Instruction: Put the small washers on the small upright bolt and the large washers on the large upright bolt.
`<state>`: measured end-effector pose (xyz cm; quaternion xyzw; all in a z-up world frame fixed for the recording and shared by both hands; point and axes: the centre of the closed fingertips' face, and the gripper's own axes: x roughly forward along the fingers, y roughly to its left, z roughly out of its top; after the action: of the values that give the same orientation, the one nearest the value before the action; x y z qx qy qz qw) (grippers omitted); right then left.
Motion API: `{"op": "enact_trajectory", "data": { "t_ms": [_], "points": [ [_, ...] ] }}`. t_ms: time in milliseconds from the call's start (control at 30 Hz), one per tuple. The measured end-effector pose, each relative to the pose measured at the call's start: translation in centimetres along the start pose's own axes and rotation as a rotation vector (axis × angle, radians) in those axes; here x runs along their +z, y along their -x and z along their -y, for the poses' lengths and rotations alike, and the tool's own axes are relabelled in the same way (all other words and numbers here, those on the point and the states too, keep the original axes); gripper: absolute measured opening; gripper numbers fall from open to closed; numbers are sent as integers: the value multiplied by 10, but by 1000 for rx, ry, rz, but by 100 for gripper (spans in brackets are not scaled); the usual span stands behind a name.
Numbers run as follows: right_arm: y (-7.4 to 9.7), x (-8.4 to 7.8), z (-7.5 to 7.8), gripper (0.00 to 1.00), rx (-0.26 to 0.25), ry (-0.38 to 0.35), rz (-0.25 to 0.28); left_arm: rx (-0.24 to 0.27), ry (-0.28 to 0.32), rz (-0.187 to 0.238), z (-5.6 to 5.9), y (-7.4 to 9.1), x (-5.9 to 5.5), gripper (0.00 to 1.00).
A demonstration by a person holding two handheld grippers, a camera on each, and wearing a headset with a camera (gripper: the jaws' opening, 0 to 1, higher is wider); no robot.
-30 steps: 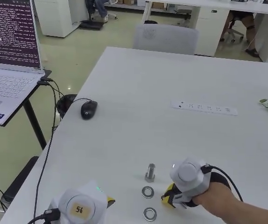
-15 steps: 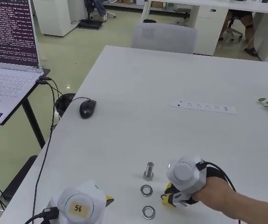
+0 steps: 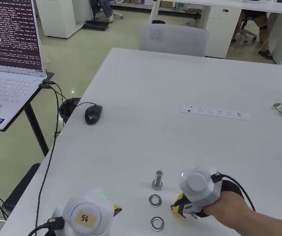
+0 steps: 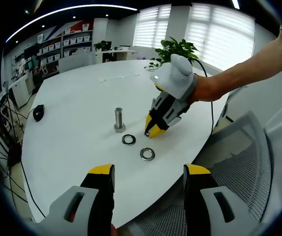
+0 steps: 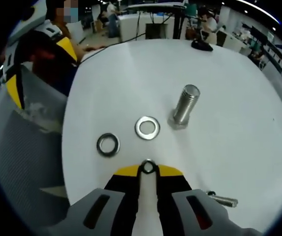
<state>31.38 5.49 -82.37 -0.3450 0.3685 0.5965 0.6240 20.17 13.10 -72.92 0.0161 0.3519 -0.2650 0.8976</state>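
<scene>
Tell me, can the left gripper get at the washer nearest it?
Probably yes: the left gripper is open, only bare table lies before the washer, and the right gripper stands beside it.

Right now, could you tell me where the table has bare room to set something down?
Bare: the stretch between mouse, power strip and upright bolt. Crowded: near that bolt, with two washers and the right tongs shut on a small washer.

The table (image 3: 131, 98) is white. The bolt (image 3: 157, 180), washers (image 3: 155, 200) and small washer (image 5: 148, 166) are silver. The left gripper (image 4: 149, 172) and right gripper (image 5: 148, 170) are pale grey with black jaws, yellow-tipped. The mouse (image 3: 93, 114) is black.
</scene>
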Motion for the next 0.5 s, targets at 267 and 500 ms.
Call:
{"op": "enact_trajectory", "data": {
  "t_ms": [267,500],
  "points": [
    [12,-5,4,13,-30,-75,48,5,5,-2,-2,1,-1,56],
    [40,-16,13,13,-100,-142,96,-7,0,-1,2,-2,2,56]
  ]
}}
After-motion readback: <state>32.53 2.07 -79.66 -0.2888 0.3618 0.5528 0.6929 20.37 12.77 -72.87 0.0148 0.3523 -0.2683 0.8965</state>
